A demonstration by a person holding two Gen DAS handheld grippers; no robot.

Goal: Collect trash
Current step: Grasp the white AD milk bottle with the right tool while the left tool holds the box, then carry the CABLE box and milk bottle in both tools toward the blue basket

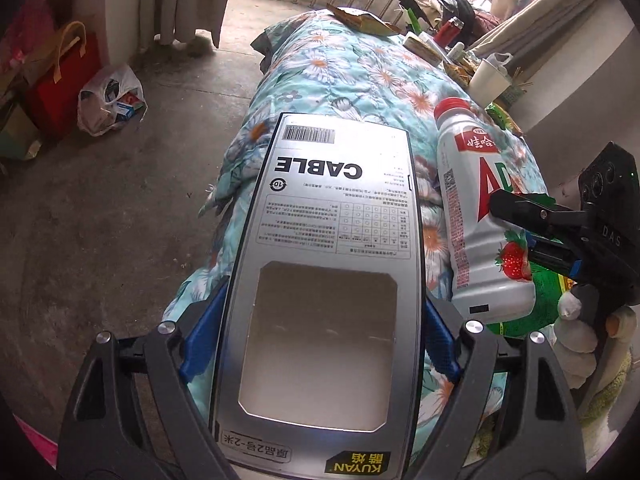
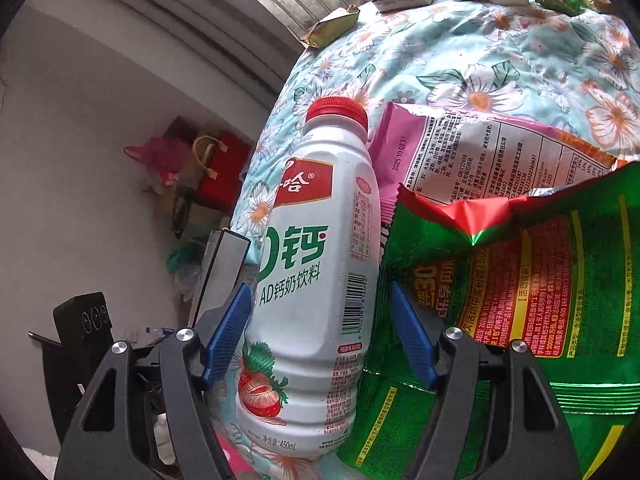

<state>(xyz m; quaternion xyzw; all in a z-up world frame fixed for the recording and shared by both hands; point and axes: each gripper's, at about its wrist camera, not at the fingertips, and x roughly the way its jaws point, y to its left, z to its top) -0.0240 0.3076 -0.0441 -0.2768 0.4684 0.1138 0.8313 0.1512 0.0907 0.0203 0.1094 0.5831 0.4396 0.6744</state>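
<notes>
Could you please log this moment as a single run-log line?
left gripper: shut on cable box | right gripper: jaws around milk bottle, closing | surface: floral quilt | remaining: green bag

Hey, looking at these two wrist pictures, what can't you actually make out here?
- Cable box, left wrist view: its lower end is cut off by the frame edge; the window shows nothing clear inside.
- White bottle, both views: opaque, so full or empty is unknowable.
- Right gripper, right wrist view: whether its pads already press the bottle is unclear.
- Green snack bag, right wrist view: cut off at the right edge.
- Far clutter, left wrist view: too small to name.
</notes>
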